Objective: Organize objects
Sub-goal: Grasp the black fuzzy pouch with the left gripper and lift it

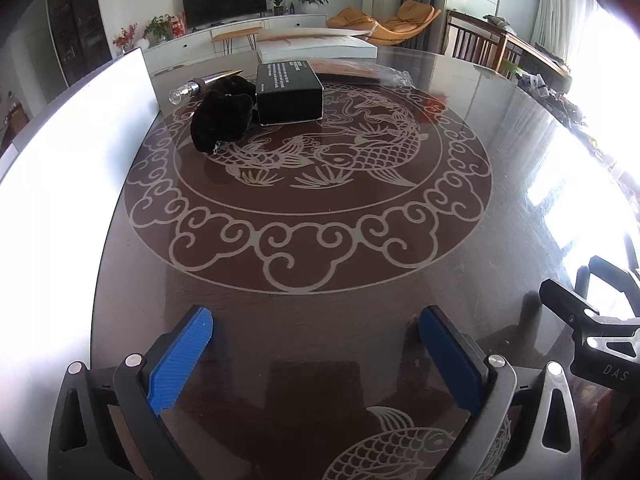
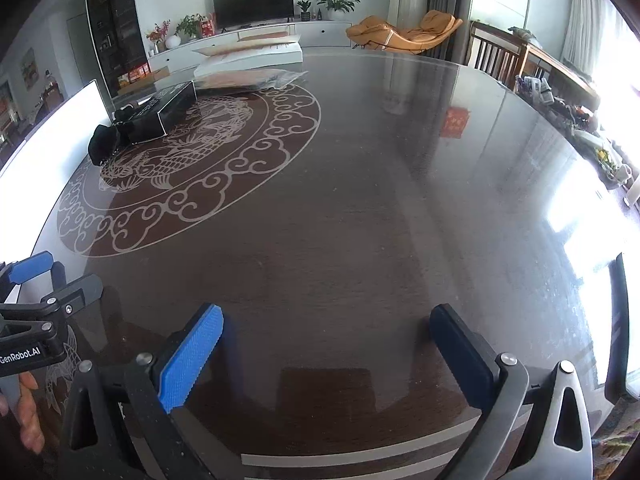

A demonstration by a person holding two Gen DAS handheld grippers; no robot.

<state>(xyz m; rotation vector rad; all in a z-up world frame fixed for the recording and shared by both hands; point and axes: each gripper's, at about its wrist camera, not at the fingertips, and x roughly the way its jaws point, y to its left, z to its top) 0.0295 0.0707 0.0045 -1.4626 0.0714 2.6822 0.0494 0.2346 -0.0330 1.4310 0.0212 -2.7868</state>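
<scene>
A black box [image 1: 289,92] with white print lies on the dark round table [image 1: 320,240], far ahead. A black furry pouch [image 1: 222,118] rests against its left side. Behind them lies a silver bottle [image 1: 200,85] with a clear cap. My left gripper [image 1: 316,350] hovers open over the table's near part, nothing between its blue pads. In the right wrist view the box [image 2: 170,114] and pouch [image 2: 106,144] sit far to the left. My right gripper [image 2: 326,354] is open and empty above bare table [image 2: 380,220]. The left gripper [image 2: 36,292] shows at the left edge.
A tall white board [image 1: 80,152] stands along the table's left side. A white flat box [image 1: 316,46] and a clear plastic bag [image 1: 360,70] lie at the far edge. A cluttered wooden shelf [image 1: 532,64] runs along the right. A hand [image 2: 28,420] holds the left tool.
</scene>
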